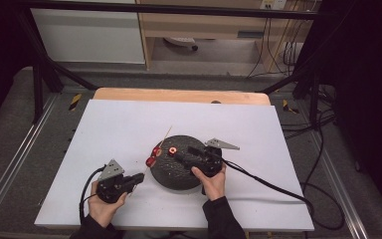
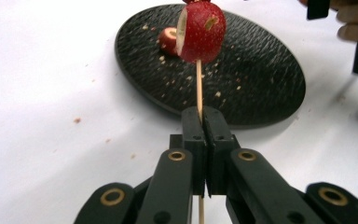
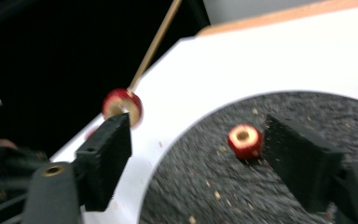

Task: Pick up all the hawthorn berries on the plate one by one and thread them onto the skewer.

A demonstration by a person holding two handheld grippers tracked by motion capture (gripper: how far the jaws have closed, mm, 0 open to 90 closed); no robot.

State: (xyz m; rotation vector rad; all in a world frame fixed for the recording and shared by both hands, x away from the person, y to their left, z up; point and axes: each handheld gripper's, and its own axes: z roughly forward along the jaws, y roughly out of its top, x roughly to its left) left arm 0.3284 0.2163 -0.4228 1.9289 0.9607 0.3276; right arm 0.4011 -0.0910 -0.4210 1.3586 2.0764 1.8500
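Note:
My left gripper (image 1: pixel 140 178) (image 2: pixel 203 114) is shut on a thin wooden skewer (image 1: pixel 164 135) (image 2: pixel 198 88) near its lower end. Red fruit pieces (image 1: pixel 154 155) (image 2: pixel 203 32) are threaded on the skewer, held just left of a round black plate (image 1: pixel 179 177) (image 2: pixel 261 79). My right gripper (image 1: pixel 179 155) (image 3: pixel 198 130) stands open over the plate (image 3: pixel 242 196). A loose red ring-shaped piece (image 1: pixel 172 149) (image 3: pixel 245 141) lies on the plate between its jaws, nearer the right one, with no pad pressing on it. In the right gripper view the skewer (image 3: pixel 156 42) and a threaded piece (image 3: pixel 121 103) show beyond the left jaw.
A white sheet (image 1: pixel 119 124) covers the table, with a wooden edge (image 1: pixel 179 94) at the far side. Crumbs dot the plate and the sheet beside it. The right gripper's black cable (image 1: pixel 268 184) trails off to the right. Metal rails (image 1: pixel 10 164) flank the table.

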